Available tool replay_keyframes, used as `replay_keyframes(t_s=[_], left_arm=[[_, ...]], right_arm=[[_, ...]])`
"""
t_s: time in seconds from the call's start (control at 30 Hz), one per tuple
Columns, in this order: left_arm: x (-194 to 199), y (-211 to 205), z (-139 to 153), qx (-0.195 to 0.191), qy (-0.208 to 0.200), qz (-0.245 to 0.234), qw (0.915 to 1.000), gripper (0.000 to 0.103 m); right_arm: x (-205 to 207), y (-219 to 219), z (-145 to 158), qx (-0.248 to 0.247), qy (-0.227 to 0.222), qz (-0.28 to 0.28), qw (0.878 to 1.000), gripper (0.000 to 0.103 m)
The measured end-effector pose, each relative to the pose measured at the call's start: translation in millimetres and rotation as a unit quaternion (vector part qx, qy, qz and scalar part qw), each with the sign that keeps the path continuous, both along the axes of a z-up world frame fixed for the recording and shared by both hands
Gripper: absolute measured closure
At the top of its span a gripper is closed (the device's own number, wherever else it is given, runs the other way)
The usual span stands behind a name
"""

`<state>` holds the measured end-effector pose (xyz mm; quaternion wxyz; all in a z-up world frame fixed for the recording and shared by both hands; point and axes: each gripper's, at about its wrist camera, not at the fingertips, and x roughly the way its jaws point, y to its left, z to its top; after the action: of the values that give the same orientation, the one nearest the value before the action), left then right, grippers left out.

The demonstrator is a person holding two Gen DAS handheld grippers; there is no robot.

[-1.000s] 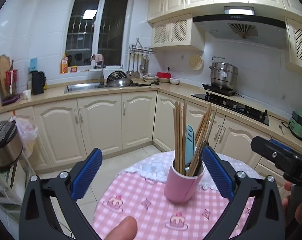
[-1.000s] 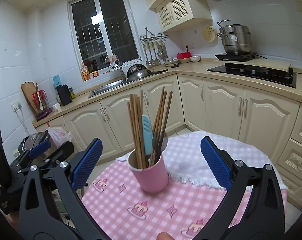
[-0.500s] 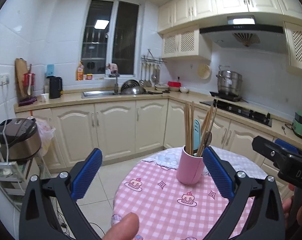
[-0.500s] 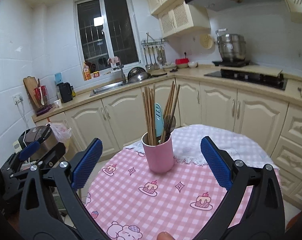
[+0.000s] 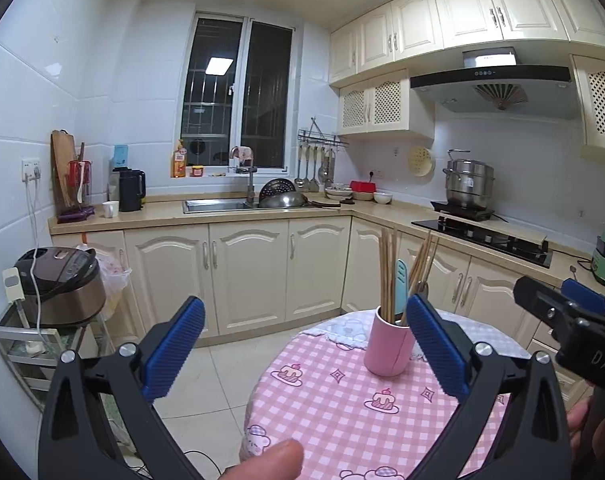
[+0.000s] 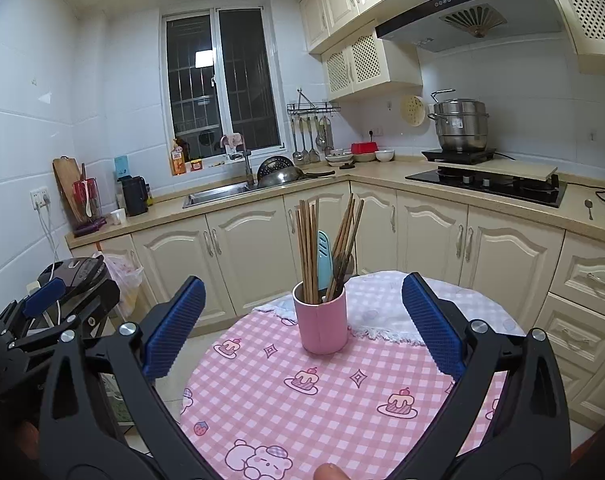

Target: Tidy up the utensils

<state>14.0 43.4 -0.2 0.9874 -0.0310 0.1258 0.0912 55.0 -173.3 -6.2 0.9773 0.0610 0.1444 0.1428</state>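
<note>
A pink cup [image 6: 321, 325] stands upright on a round table with a pink checked cloth [image 6: 322, 400]. It holds several wooden chopsticks [image 6: 308, 248], a light blue utensil [image 6: 323, 258] and a dark utensil. The cup also shows in the left wrist view [image 5: 388, 344], with the chopsticks [image 5: 388, 272]. My left gripper [image 5: 302, 344] is open and empty, well back from the cup. My right gripper [image 6: 302, 320] is open and empty, back from the cup. The right gripper body shows in the left wrist view [image 5: 570, 320], and the left gripper body shows in the right wrist view [image 6: 54, 312].
Cream cabinets [image 6: 246, 256] and a counter with a sink [image 6: 218, 194] run behind the table. A hob [image 6: 486, 182] with a steel pot [image 6: 458, 126] is at the right. A rice cooker [image 5: 60, 284] on a rack stands at the left. White floor tiles [image 5: 206, 392] lie left of the table.
Both grippers have pulled back and away from the cup, which now looks smaller and farther. Both stay open and empty. The cup has not moved.
</note>
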Motion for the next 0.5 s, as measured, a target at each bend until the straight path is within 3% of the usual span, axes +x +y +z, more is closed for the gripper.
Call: replay_keyframes(t_s=[0.33, 0.5], left_arm=[[0.6, 7.1, -1.4, -0.032, -0.004, -0.012, 0.9994, 0.004], [5.9, 4.0, -2.6, -0.025, 0.010, -0.011, 0.9996, 0.004]], right_arm=[[0.1, 7.2, -2.3, -0.007, -0.001, 0.012, 1.000, 0.006], [2.0, 6.1, -4.3, -0.006, 0.005, 0.009, 1.000, 0.006]])
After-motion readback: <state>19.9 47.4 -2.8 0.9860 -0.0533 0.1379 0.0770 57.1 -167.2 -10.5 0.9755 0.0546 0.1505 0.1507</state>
